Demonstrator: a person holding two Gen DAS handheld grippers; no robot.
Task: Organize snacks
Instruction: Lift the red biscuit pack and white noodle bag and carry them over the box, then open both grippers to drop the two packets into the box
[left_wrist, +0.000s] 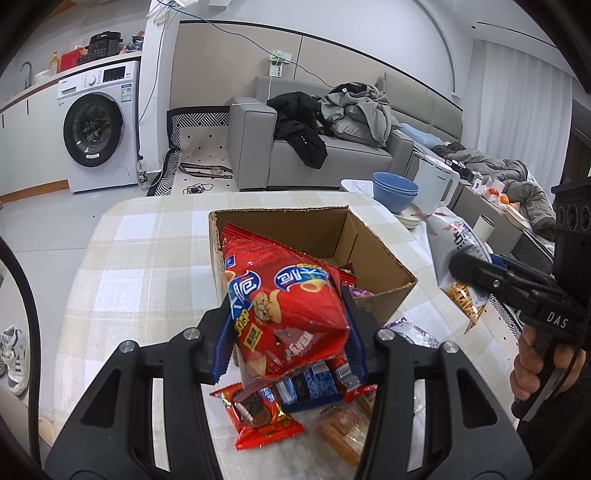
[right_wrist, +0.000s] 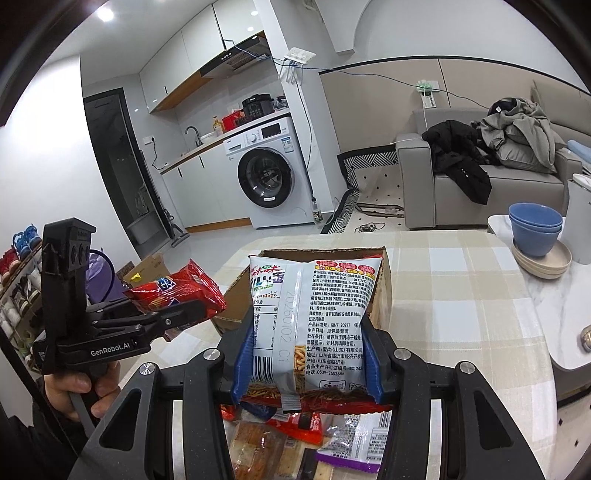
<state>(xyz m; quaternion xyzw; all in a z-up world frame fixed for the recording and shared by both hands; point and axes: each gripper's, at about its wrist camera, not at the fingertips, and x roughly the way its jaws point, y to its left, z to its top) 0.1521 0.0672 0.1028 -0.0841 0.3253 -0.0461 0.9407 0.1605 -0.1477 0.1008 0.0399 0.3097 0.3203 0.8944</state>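
- Left gripper (left_wrist: 286, 328) clamps a puffy, glossy red chip bag (left_wrist: 284, 295), long axis tilted up toward the far cardboard box (left_wrist: 373, 236).
- Right gripper (right_wrist: 306, 363) clamps a crinkly white noodle-snack bag (right_wrist: 314, 317), upright.
- 1 open brown box sits on the checked tablecloth (left_wrist: 147, 258); flat wrapped snacks (left_wrist: 258, 410) lie near.

"DAS" is printed in white on the right gripper (left_wrist: 461, 264); "GenRobot.AI" is read on the left gripper (right_wrist: 177, 314). "20260102 C1" and "GB/T 20977" are stamped on the white snack bag (right_wrist: 317, 325).
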